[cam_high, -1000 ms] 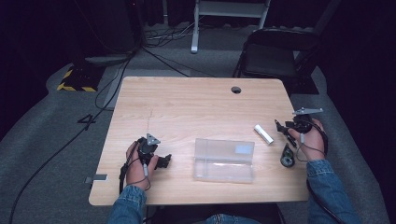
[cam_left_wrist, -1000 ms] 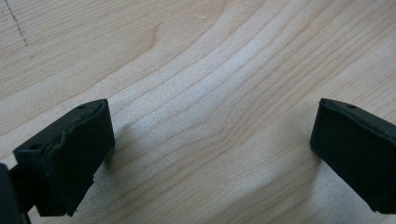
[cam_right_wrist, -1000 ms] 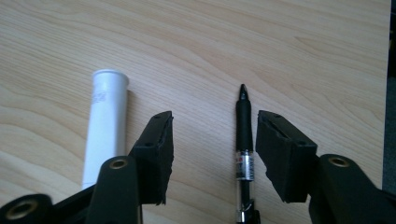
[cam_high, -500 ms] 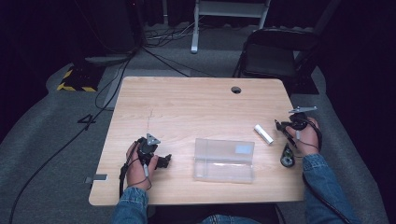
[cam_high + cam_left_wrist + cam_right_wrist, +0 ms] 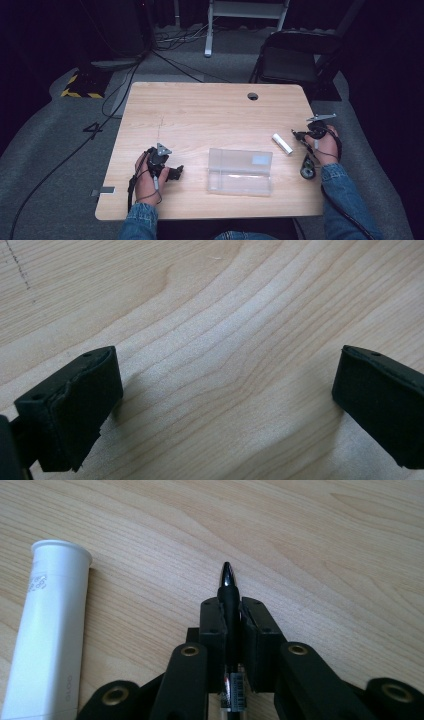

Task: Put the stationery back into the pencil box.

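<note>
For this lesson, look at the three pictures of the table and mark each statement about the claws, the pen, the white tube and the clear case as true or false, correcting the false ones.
1. The right claw is clamped on a black pen. True.
2. The left claw holds the white tube. False: its jaws stand wide apart over bare wood with nothing between them.
3. The white tube lies on the table beside the right claw, untouched by it. True.
4. The clear plastic case sits at the table's far edge, by the round hole. False: it lies near the front edge, between the two hands.
5. The pen's tip pokes out past the right claw's pads. True.
</note>
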{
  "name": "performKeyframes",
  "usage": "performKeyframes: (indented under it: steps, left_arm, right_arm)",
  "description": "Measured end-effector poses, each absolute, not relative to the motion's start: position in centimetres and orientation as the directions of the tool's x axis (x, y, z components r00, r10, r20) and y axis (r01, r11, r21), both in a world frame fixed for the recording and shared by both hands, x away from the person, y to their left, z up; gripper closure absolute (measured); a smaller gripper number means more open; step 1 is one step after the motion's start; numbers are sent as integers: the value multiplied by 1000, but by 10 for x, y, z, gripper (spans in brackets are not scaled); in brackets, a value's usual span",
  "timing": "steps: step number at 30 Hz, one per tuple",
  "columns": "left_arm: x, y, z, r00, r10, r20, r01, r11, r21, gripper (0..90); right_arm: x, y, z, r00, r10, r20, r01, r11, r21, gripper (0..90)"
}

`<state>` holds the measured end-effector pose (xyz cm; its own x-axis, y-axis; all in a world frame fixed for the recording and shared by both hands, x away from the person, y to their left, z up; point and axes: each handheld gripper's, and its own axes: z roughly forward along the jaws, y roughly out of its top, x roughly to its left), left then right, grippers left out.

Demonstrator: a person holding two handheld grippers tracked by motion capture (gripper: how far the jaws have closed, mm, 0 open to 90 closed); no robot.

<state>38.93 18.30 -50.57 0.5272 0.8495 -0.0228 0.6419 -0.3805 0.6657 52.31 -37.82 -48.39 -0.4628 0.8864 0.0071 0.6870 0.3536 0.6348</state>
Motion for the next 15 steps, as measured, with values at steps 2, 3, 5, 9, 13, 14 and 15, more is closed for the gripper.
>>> performKeyframes:
  steps: [2, 3, 5, 9, 13, 14, 15]
  left_arm:
    - [389, 183, -506, 527, 849, -23, 642, -381, 666, 2]
    - [389, 183, -506, 528, 849, -23, 642, -381, 665, 2]
    - [389, 183, -506, 527, 849, -24, 642, -380, 666, 2]
    - [389, 183, -506, 527, 849, -23, 642, -380, 666, 2]
    - [389, 183, -506, 527, 849, -23, 642, -380, 666, 2]
    - [389, 183, -506, 527, 849, -24, 642, -380, 666, 2]
    - [389, 183, -506, 528, 849, -24, 642, -381, 665, 2]
  right_arm:
    - [523, -378, -484, -468, 884, 2, 682, 360, 637, 811]
    - [523, -378, -484, -470, 883, 2, 681, 361, 637, 811]
    - [522, -379, -484, -469, 883, 3, 682, 360, 636, 812]
    - [520, -379, -479, -470, 883, 18, 679, 348, 646, 813]
    - [518, -379, -475, -473, 881, 24, 678, 346, 648, 813]
    - [518, -379, -475, -472, 881, 30, 679, 342, 650, 813]
    - [517, -379, -474, -471, 882, 31, 681, 341, 648, 813]
